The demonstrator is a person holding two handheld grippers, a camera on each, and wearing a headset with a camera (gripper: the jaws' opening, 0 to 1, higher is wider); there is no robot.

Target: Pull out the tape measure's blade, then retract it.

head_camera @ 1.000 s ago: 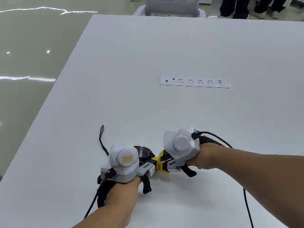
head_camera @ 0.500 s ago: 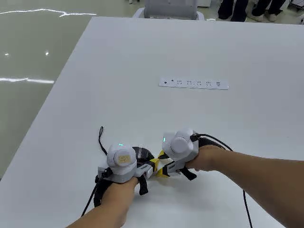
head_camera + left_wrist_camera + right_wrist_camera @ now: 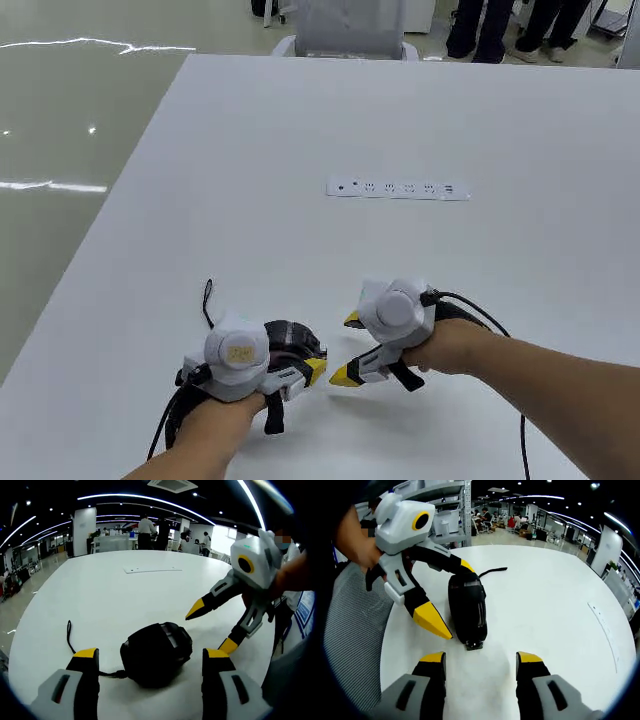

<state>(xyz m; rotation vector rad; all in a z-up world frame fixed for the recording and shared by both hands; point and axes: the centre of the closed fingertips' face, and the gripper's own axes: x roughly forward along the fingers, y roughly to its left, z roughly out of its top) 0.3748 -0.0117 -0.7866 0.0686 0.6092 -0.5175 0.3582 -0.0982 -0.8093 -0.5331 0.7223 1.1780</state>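
Note:
A black tape measure (image 3: 287, 340) lies on the white table (image 3: 300, 150), its blade drawn in and its black wrist strap (image 3: 207, 301) trailing away. My left gripper (image 3: 300, 358) is open, with a jaw on either side of the case and a gap on each side. In the left gripper view the tape measure (image 3: 157, 652) sits between the yellow-tipped jaws of the left gripper (image 3: 150, 656). My right gripper (image 3: 348, 350) is open just right of the case, holding nothing. In the right gripper view the tape measure (image 3: 467, 605) lies a little ahead of the right gripper (image 3: 481, 658).
A white power strip (image 3: 398, 188) lies flat near the table's middle. A grey chair (image 3: 345, 25) stands at the far edge, with people's legs beyond it. The table's left edge drops to a shiny floor (image 3: 60, 120). Black cables trail from both grippers.
The two grippers, which met at the tape measure, have come apart. The right gripper has drawn back to the right with its jaws spread. The tape measure stays by the left gripper.

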